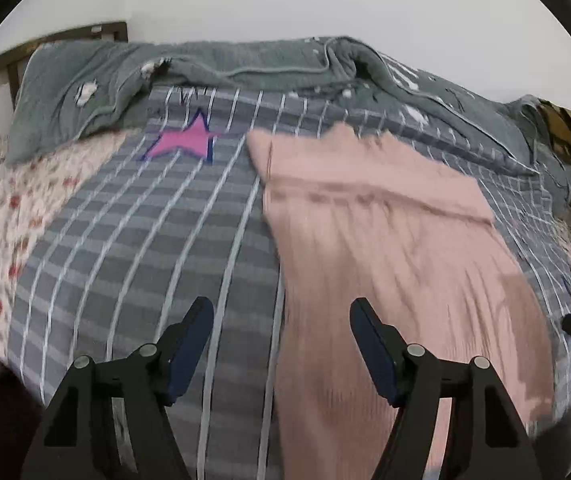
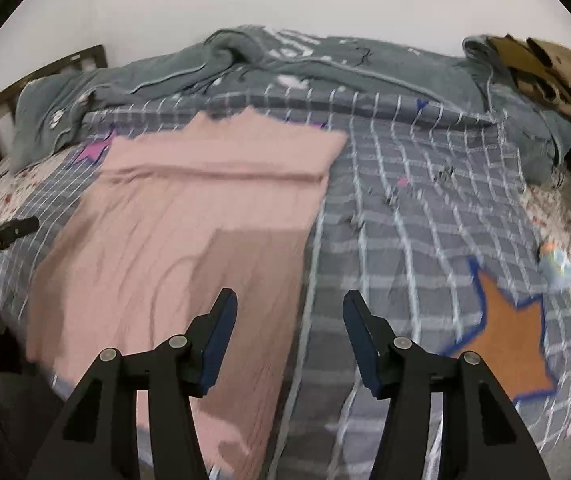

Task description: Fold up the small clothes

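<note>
**Pink garment spread flat, both grippers empty above its near end**

Pink ribbed knit garment (image 1: pixel 385 232) is laid out lengthwise on the grey checked bedspread (image 1: pixel 133 240), with a cross-fold or seam line showing near its far end. That bedspread is taken as the landmark: the garment lies along its middle, a magenta star patch (image 1: pixel 183 140) is seen beside the garment's far left corner, and an orange star patch (image 2: pixel 501 332) lies well off to the garment's right. A rumpled grey-green quilt (image 1: pixel 245 64) is bunched along the bedspread's far edge.

The left gripper (image 1: pixel 281 308) is held with jaws apart and nothing between them, above the garment's left edge. The right gripper (image 2: pixel 290 298) is likewise parted and empty, over the garment's right edge. Neither is seen touching the cloth.

The step in hand is judged to be the pause between folds, with the garment released. Next, an edge or corner would need to be pinched by each gripper and carried across for another fold, thin fabric being caught without dragging the bedspread.
</note>
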